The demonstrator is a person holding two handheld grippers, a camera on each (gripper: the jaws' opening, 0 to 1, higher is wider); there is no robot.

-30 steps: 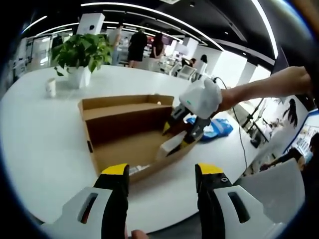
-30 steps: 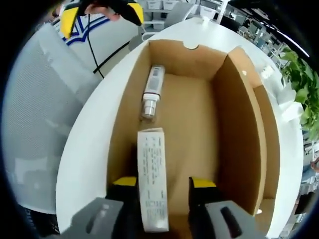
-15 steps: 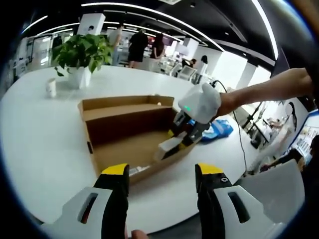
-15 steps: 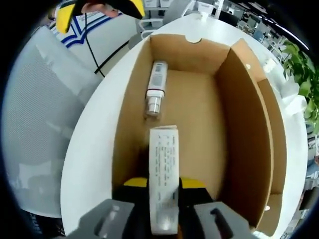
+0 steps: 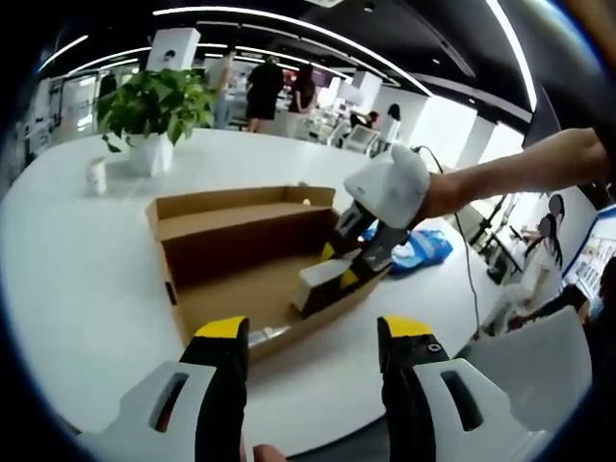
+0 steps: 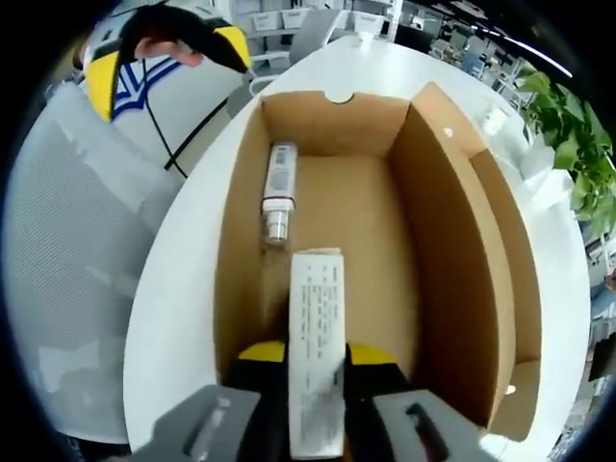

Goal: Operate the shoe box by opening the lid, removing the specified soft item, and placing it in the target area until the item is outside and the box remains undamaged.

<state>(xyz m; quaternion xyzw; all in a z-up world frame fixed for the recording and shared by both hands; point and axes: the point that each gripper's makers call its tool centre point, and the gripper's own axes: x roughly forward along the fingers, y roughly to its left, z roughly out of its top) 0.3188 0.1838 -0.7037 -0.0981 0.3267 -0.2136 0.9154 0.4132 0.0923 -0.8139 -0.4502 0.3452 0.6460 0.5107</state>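
the right gripper (image 6: pixel 316 354) was clamped on a white carton (image 6: pixel 316 361), jaws pressed to its two long sides, a bare forearm (image 5: pixel 520 173) stretched out behind it; the left gripper (image 5: pixel 313 332) hung with jaws spread wide apart, holding nothing

Brown cardboard shoe box (image 6: pixel 452 250), white printed carton (image 6: pixel 318 356), yellow-tipped black tongs (image 5: pixel 313 337), white table (image 5: pixel 87 250)

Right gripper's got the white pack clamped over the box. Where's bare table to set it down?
Bare white table lies broadly between the open shoe box and the potted plant. The side by the blue bag is tighter. Inside the box, a white tube lies along one wall.
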